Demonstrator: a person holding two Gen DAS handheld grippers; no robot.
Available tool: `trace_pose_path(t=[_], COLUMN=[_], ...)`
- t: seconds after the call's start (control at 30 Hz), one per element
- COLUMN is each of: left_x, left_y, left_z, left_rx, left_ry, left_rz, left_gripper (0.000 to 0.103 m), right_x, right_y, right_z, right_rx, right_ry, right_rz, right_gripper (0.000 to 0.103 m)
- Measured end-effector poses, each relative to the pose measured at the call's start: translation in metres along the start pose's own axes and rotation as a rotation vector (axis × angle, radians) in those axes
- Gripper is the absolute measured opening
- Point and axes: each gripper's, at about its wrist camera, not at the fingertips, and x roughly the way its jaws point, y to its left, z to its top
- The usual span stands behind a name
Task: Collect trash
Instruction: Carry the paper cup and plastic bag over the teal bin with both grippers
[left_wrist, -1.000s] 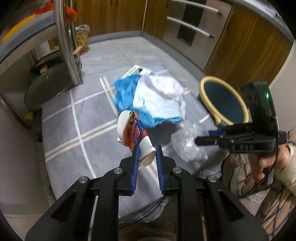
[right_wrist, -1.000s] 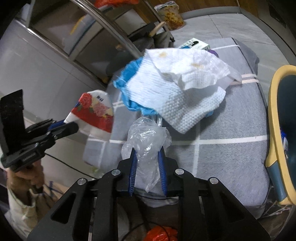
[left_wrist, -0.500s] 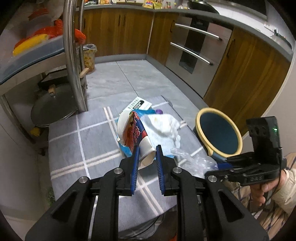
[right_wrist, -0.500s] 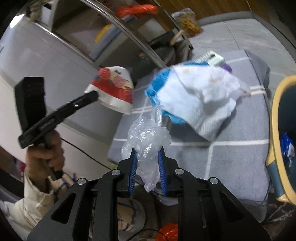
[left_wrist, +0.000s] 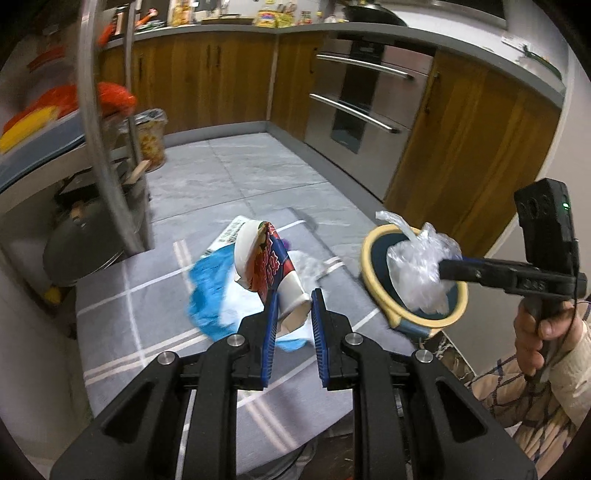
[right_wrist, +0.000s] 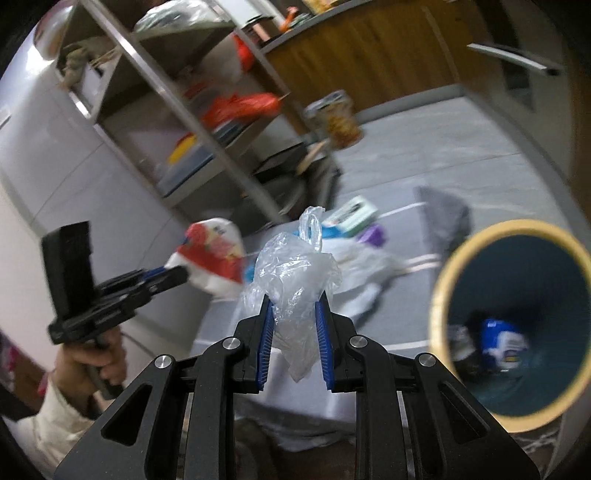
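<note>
My left gripper (left_wrist: 293, 301) is shut on a crushed paper cup (left_wrist: 267, 264) with a red and blue print, held above the grey checked cloth (left_wrist: 140, 317). The same cup (right_wrist: 212, 256) shows at the left in the right wrist view. A crumpled clear plastic bag (right_wrist: 295, 280) sits in my right gripper (right_wrist: 295, 306), which is shut on it. From the left wrist view the bag (left_wrist: 417, 269) hangs over the mouth of the bin (left_wrist: 371, 275), yellow-rimmed and dark blue inside. That bin (right_wrist: 439, 291) holds a blue and white wrapper (right_wrist: 504, 341).
On the cloth lie a blue and white rumpled paper sheet (left_wrist: 205, 299), a small white box (right_wrist: 351, 214) and a purple scrap (right_wrist: 371, 234). A steel rack (left_wrist: 99, 147) with pans and bags stands at the left. Wooden cabinets and an oven (left_wrist: 354, 110) line the back.
Both grippers have risen with their loads. The right one has swung toward the bin, so the plastic bag now hangs over its mouth. The cloth and its litter lie farther below.
</note>
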Motion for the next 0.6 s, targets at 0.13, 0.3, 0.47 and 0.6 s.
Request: trace_pose_path(t=[0.13,0.3,0.47,0.6], left_x=[0.012,0.033,0.058,0.083], left_y=[-0.027,-0.062,-0.097,-0.122], left_z=[0.010,0.021,0.030,0.032], left_rx=[0.049,0.087,0.108,0.131], left_ry=[0.005,0.016,0.032,0.054], left_rz=[-0.032,-0.092,-0.159,-0.177], left_gripper=[0.018,0.018,0.018,0.018], right_x=[-0.017,-0.040,-0.052,-0.057], right_y=[-0.025,-0.048,-0.065,-0.078], right_z=[-0.002,-0.007,-0.012,-0.015], right_rx=[0.024,0.032,0.030,0.036], right_ry=[-0.034,-0.074,-0.096,-0.103], right_rz=[-0.080,-0.182,-0.272,-0.347], right_gripper=[0.024,0.024,0.024,0.024])
